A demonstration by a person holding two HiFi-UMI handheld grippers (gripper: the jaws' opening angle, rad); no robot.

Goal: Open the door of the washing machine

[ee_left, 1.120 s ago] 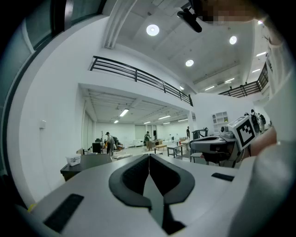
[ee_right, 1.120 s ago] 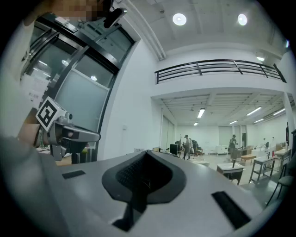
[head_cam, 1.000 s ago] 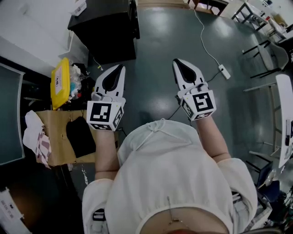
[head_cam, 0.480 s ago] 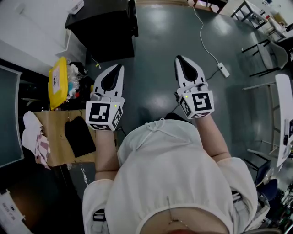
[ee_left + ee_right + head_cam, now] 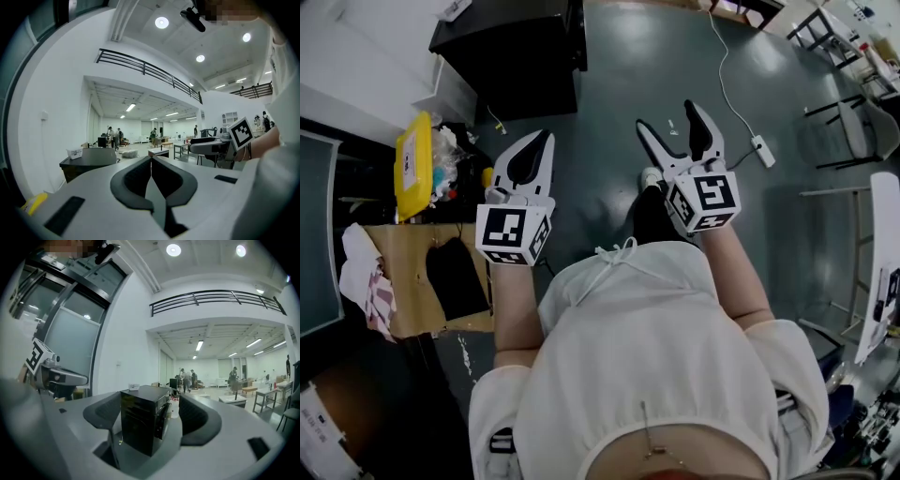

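Note:
The washing machine (image 5: 511, 56) is a black box standing on the floor at the top of the head view, some way ahead of both grippers. In the right gripper view the washing machine (image 5: 136, 425) shows between the jaws in the distance, its round door (image 5: 164, 420) on its right face, closed. My left gripper (image 5: 542, 141) is shut and holds nothing; its pads meet in the left gripper view (image 5: 151, 161). My right gripper (image 5: 668, 117) has its jaws opening, spread wide with nothing between them.
A yellow-lidded bin (image 5: 412, 164) and an open cardboard box (image 5: 408, 281) stand at the left. A white power strip (image 5: 762, 150) with its cable lies on the floor to the right. Chairs and tables (image 5: 853, 131) stand at the far right.
The right gripper's jaws went from shut to wide apart. Both grippers shifted a little toward the black machine, the right one also drifting left.

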